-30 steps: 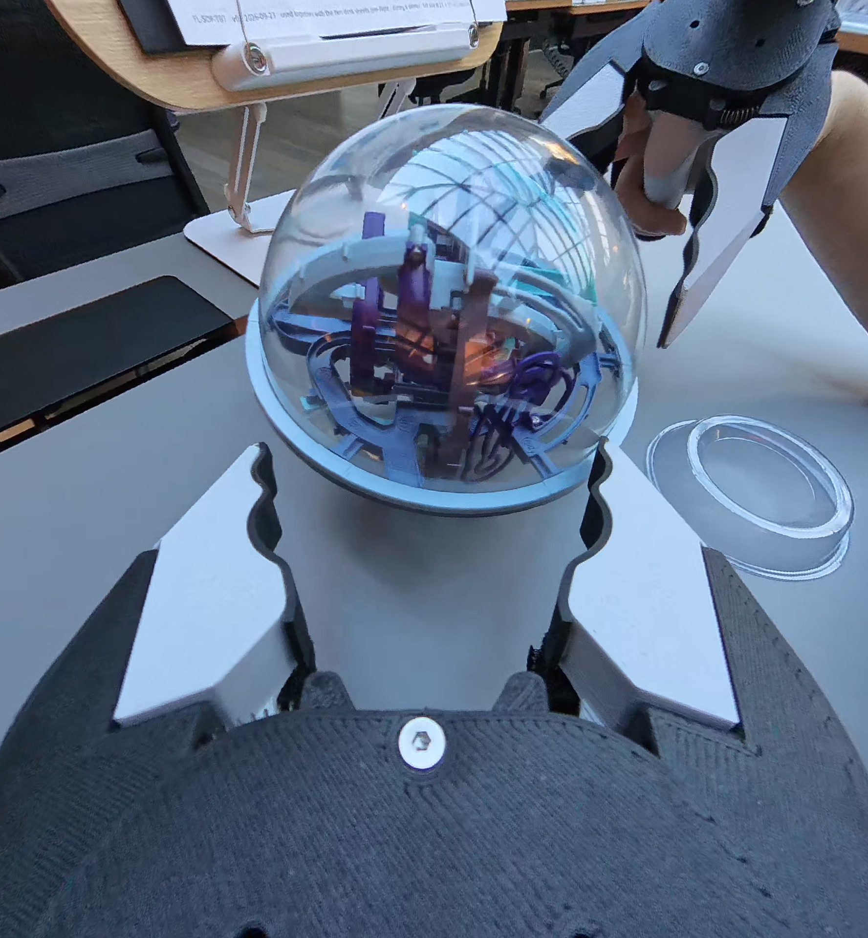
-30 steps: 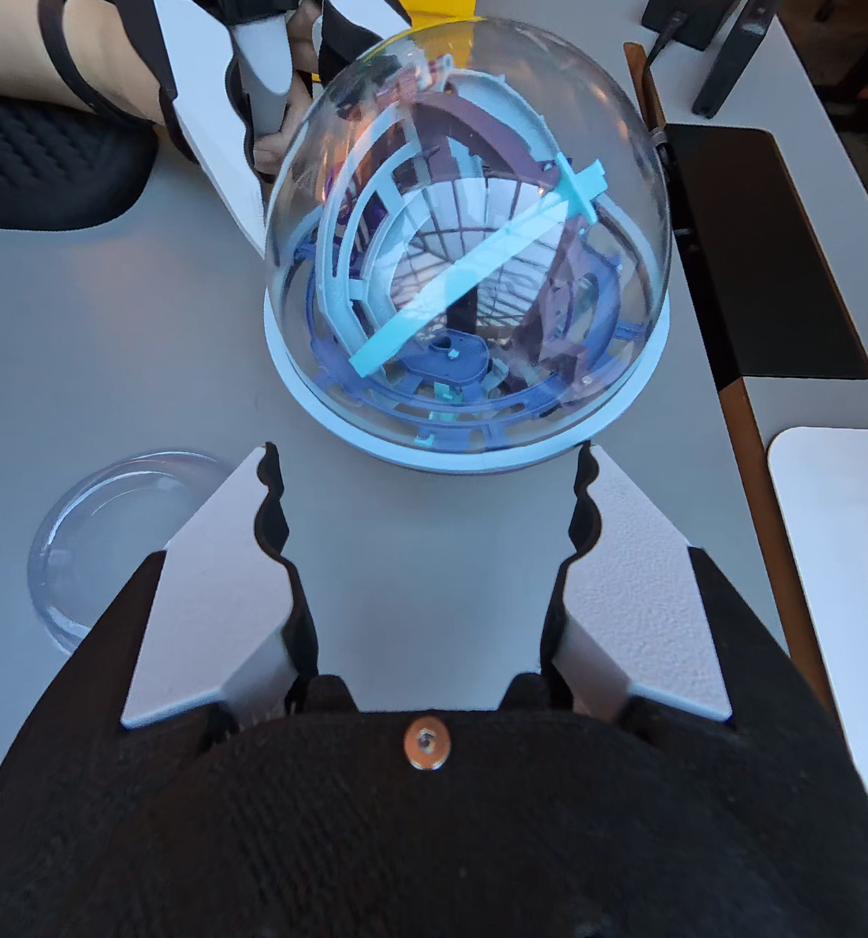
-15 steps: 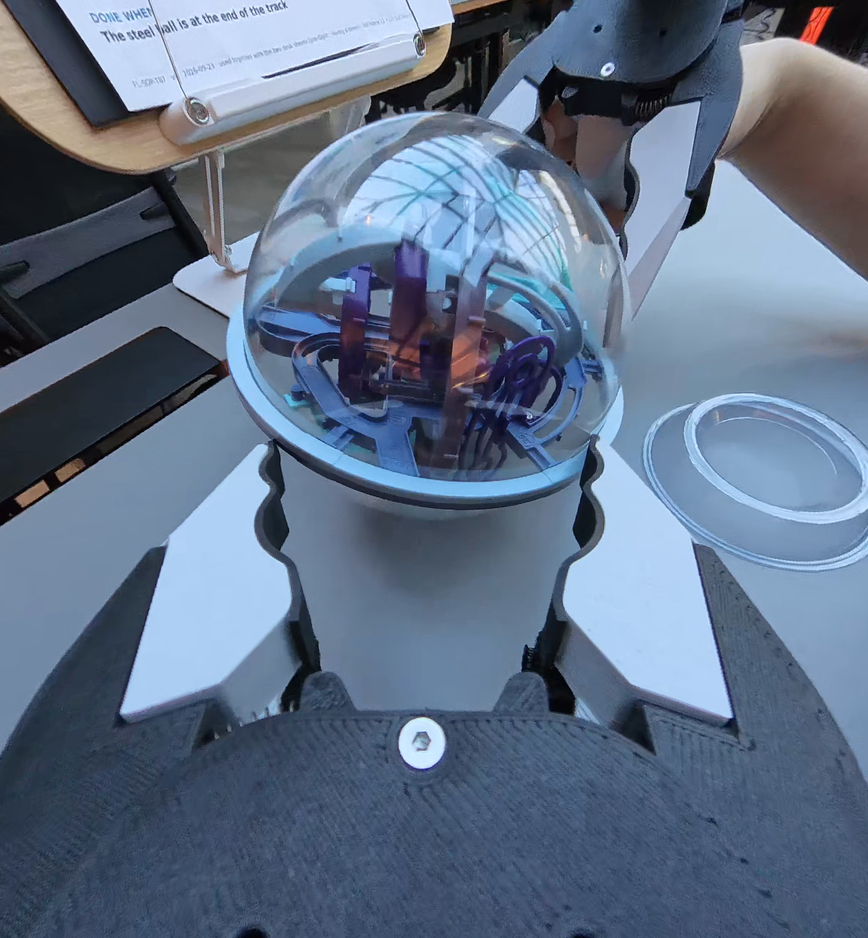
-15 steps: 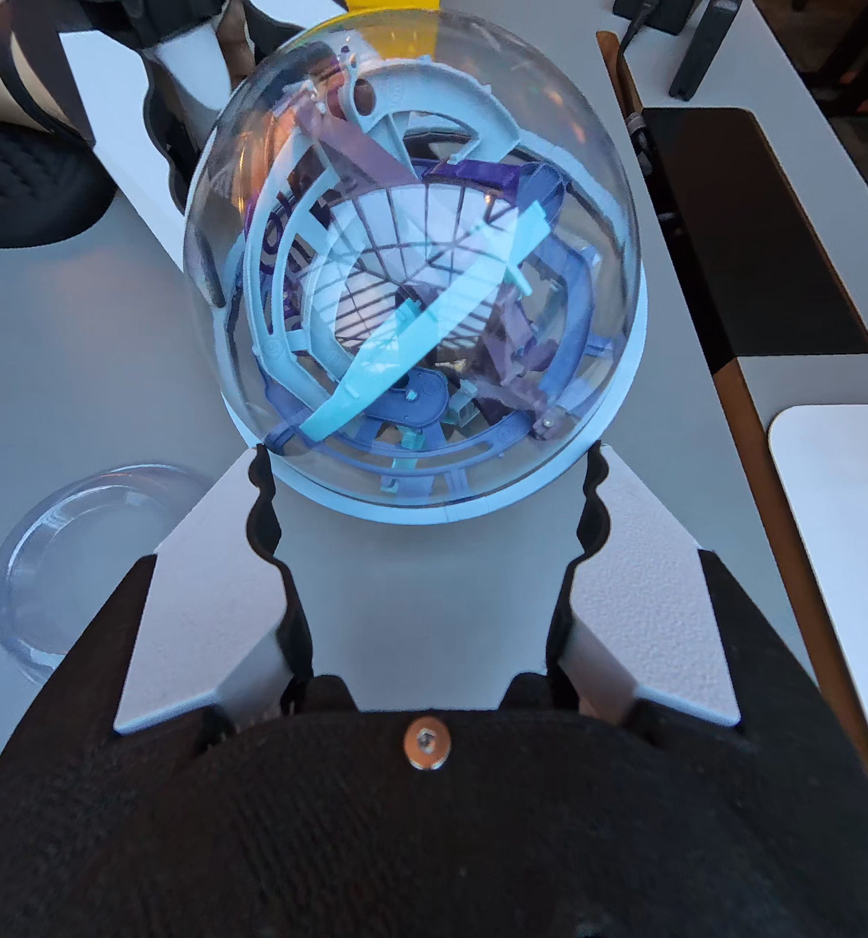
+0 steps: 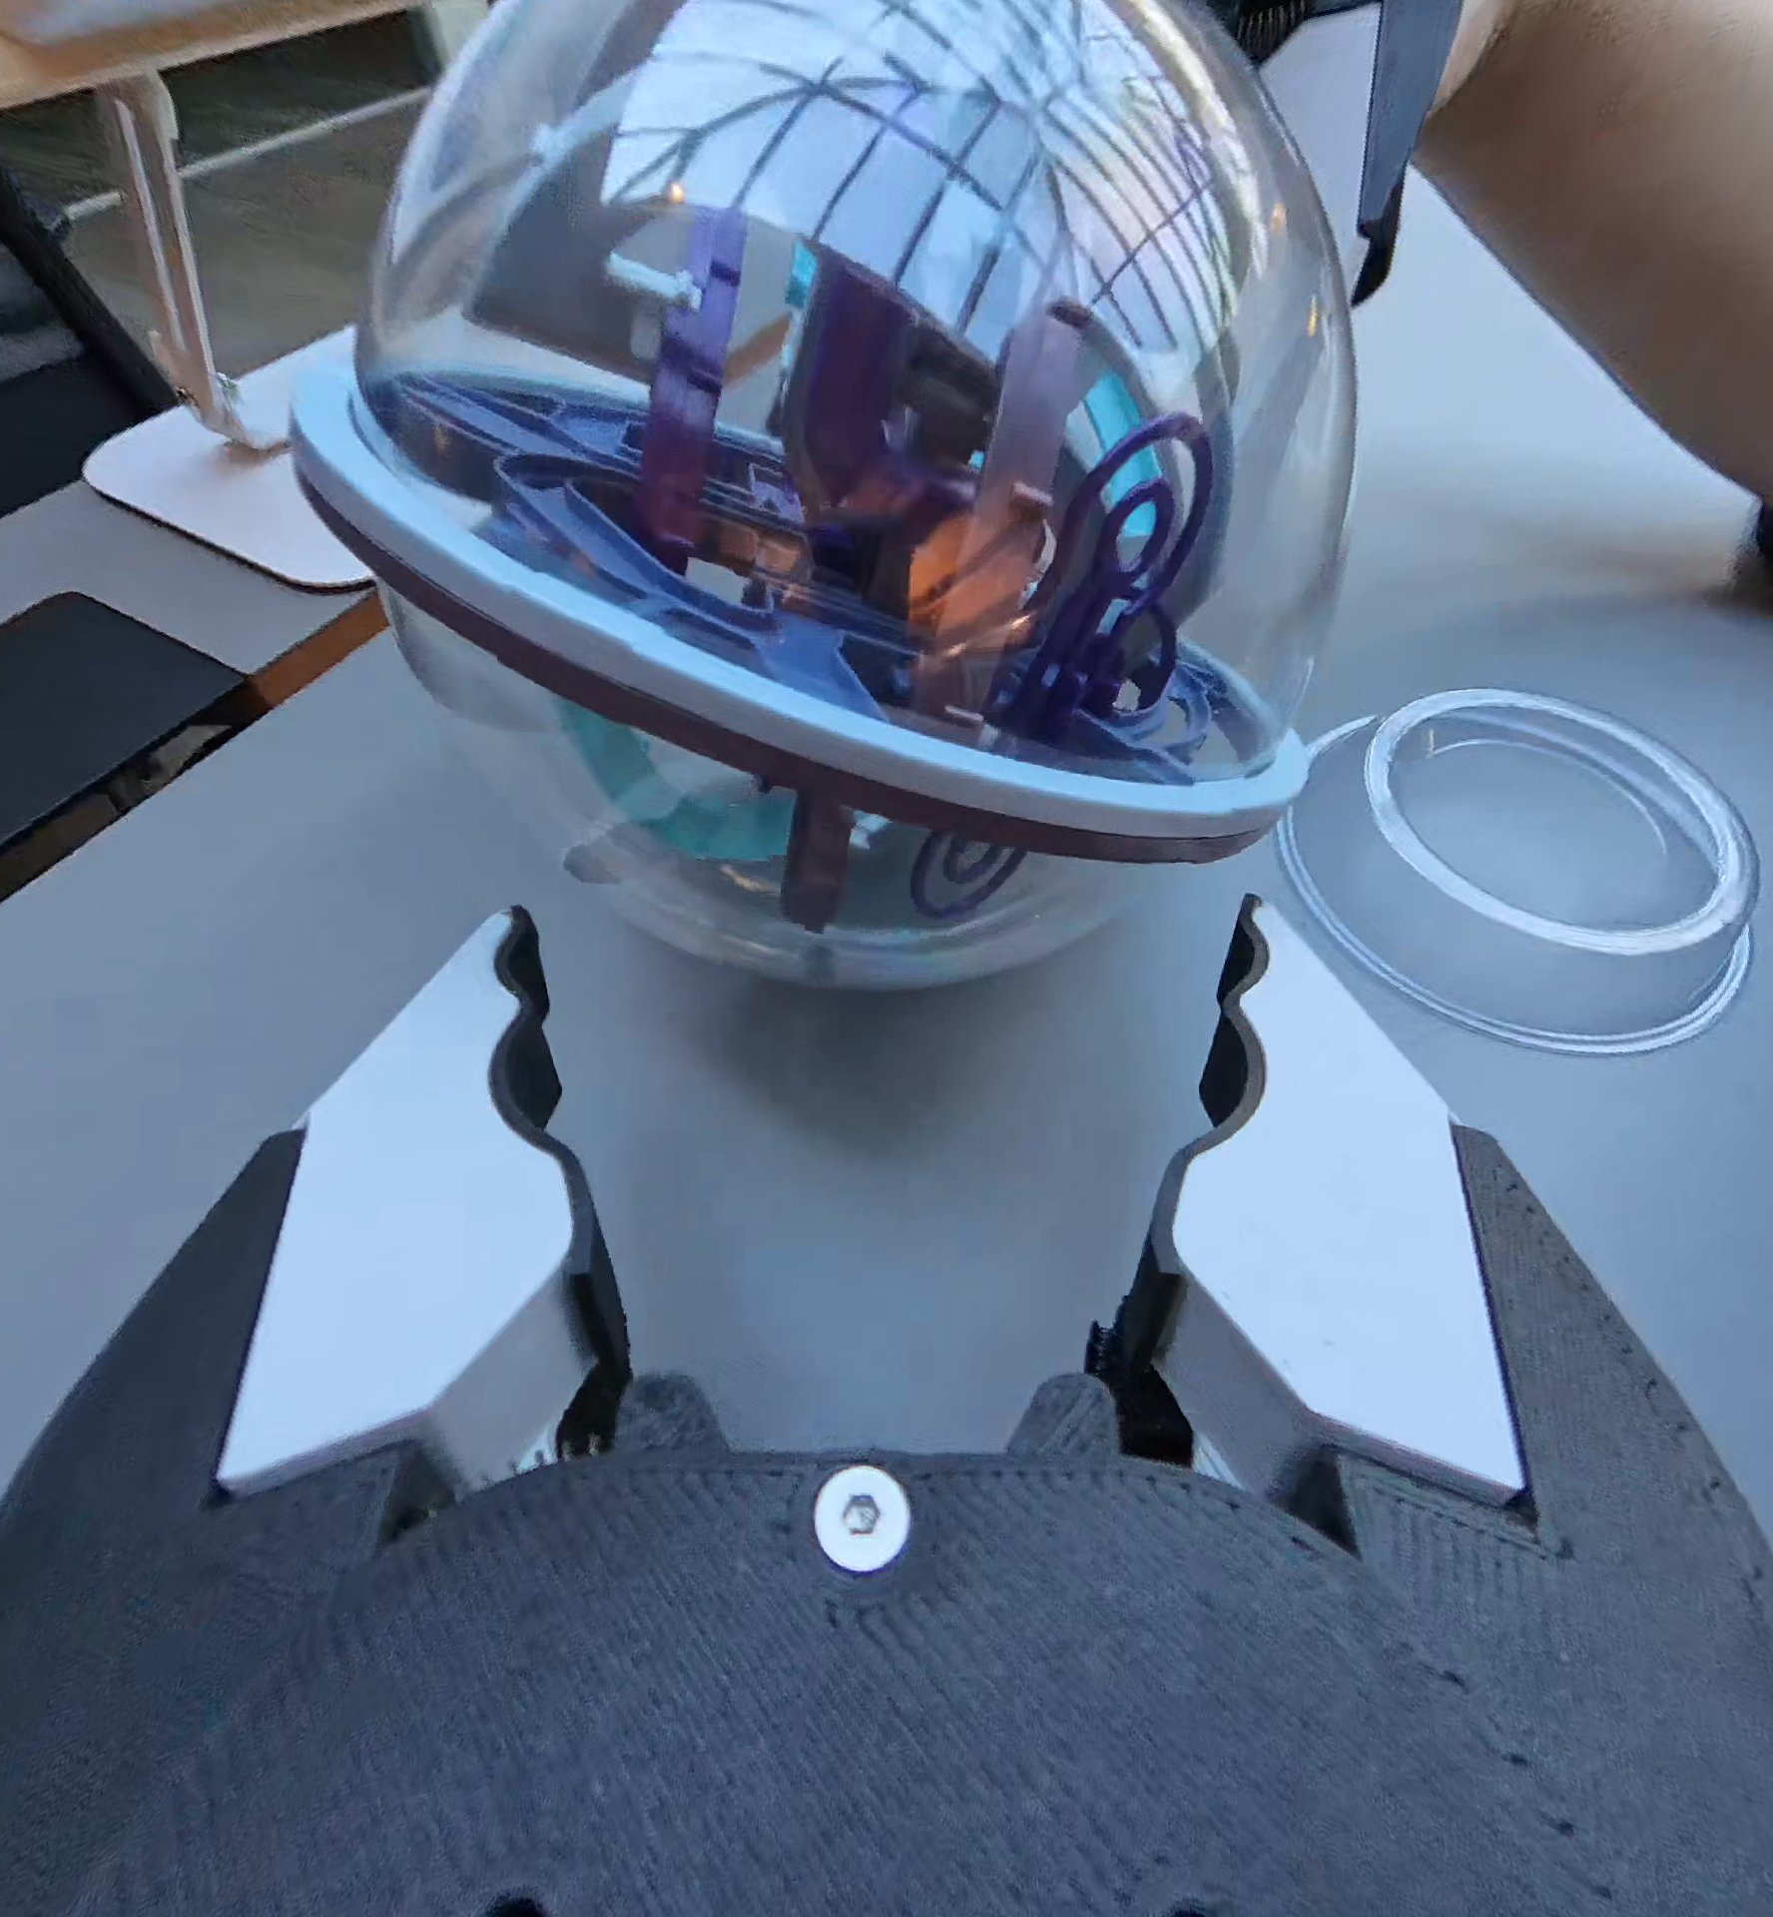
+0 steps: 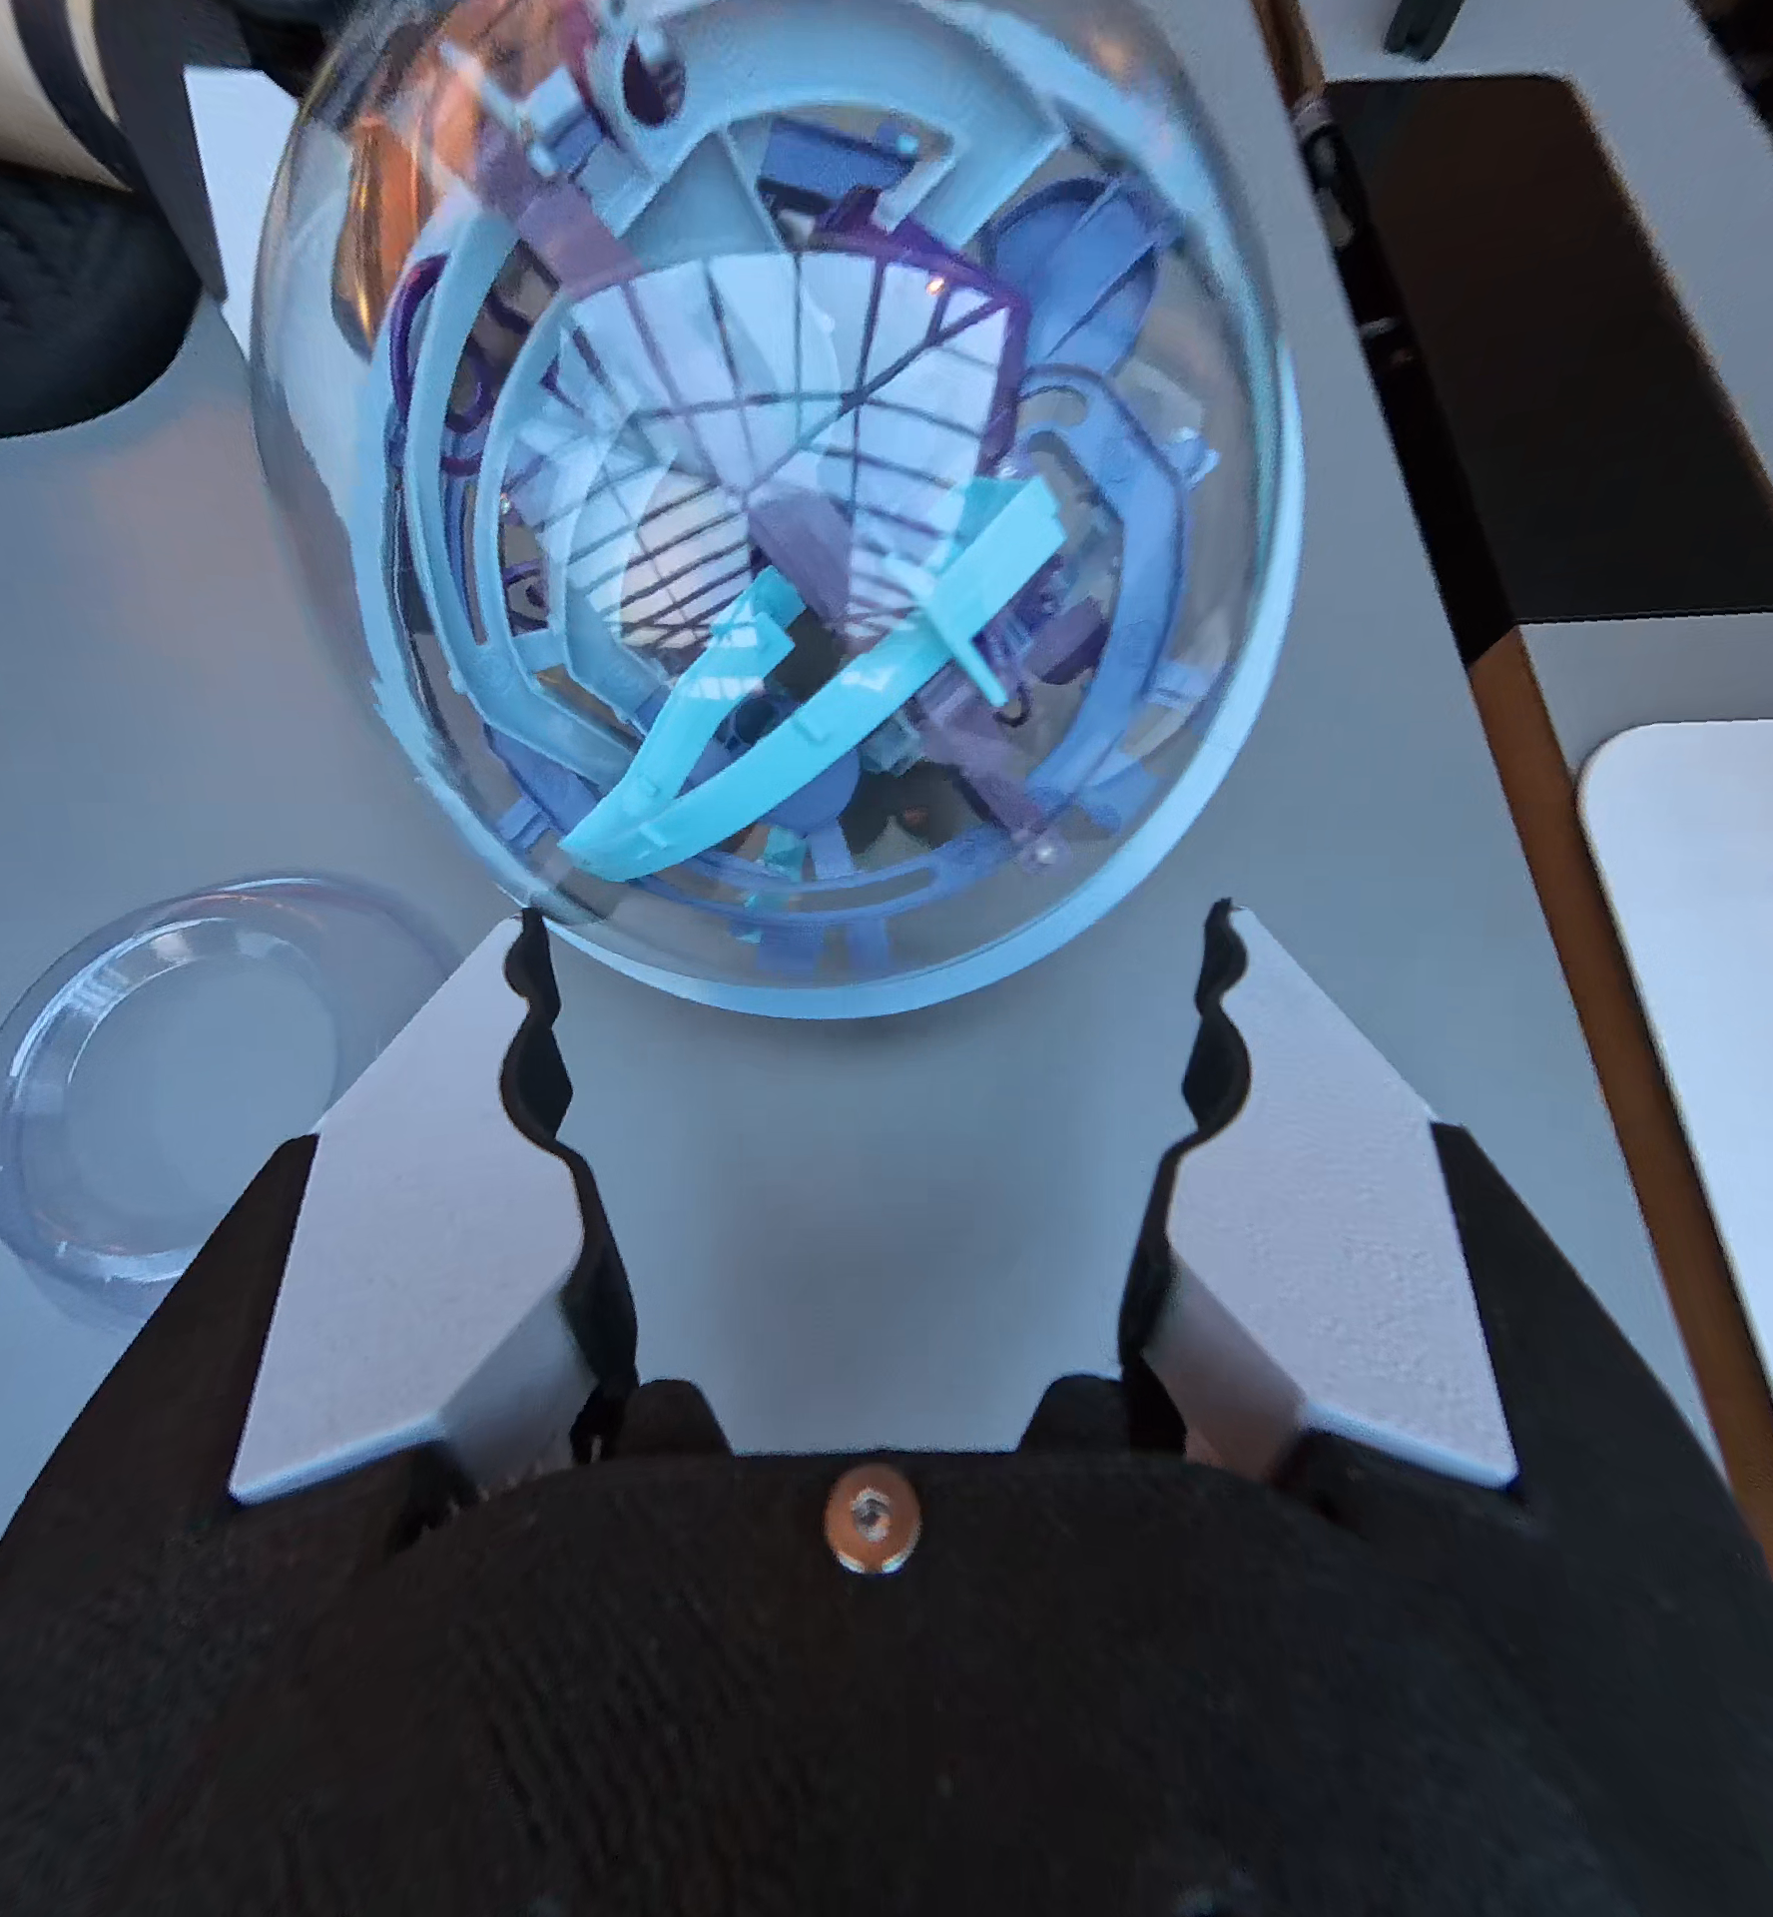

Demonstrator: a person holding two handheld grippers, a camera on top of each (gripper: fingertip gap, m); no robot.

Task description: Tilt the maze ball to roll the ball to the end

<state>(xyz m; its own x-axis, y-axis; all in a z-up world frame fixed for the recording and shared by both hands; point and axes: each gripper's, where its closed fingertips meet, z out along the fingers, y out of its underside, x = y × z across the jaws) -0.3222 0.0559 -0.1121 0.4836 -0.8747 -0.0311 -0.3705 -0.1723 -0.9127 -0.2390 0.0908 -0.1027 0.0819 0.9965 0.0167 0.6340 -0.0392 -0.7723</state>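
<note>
The maze ball (image 5: 862, 415) is a clear sphere with blue, purple and teal tracks and a pale blue rim. It is off the grey table (image 5: 136, 1089) and tilted, its rim sloping down to the right in the left wrist view. My left gripper (image 5: 882, 923) is wide open, its fingertips (image 5: 514, 934) close against the ball's lower half. My right gripper (image 6: 872, 918) is wide open on the opposite side, one fingertip (image 6: 530, 934) at the rim of the ball (image 6: 758, 467). A small shiny bead (image 6: 1045, 852) sits near the rim; I cannot tell if it is the steel ball.
The clear ring stand (image 5: 1588, 939) lies empty on the table beside the ball, also in the right wrist view (image 6: 63, 1224). A document stand's base (image 5: 219, 498) and a black pad (image 5: 53, 726) lie beyond. A person's forearm (image 5: 1640, 311) is behind the ball.
The ball was resting upright on the table. Both grippers closed in from opposite sides, and the ball now sits raised and tilted between them.
</note>
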